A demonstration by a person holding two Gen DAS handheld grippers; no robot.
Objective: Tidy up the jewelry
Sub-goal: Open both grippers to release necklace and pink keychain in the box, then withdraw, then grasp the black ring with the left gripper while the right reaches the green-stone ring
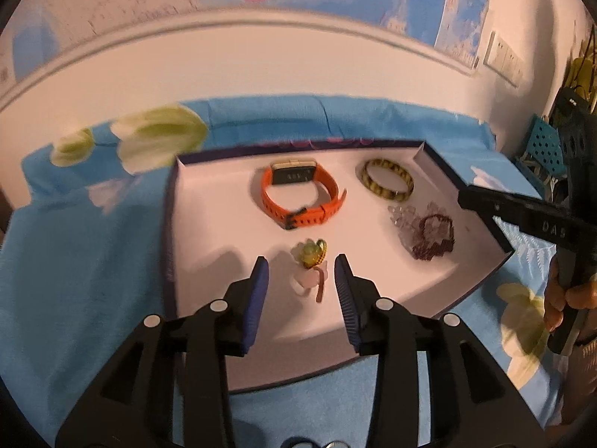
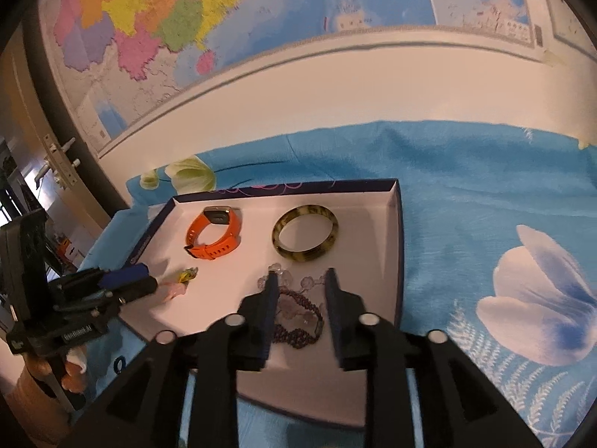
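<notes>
Nearest to the cameras, both grippers hover over the near edge of the shallow white tray [image 1: 440,280], which lies on a bed covered by a blue floral sheet [image 2: 485,194].

The left gripper [image 1: 301,267] has its jaws parted, with no pad contact. A small pink-and-yellow trinket [image 1: 311,263] lies on the tray floor between and just beyond the tips. It appears to rest free. Whether it has been set down or is about to be picked up cannot be told.

The right gripper [image 2: 300,280] likewise has its jaws apart, straddling a dark beaded bracelet [image 2: 298,321] that lies flat on the tray with a clear bead strand [image 2: 291,278] touching it at its far side. Neither pad presses on the beads.

Farther in, an orange smartwatch [image 1: 298,194] sits left of centre, strap buckled so that it stands as a loop. To its right, near the far right corner, a mottled yellow-brown bangle [image 1: 387,184] lies flat.

Each item occupies its own area, well apart from the others. This spacing suggests sorting by type, with most of the layout judged complete.

Beyond the bed, a wall map [image 2: 156,22] hangs on the wall.
</notes>
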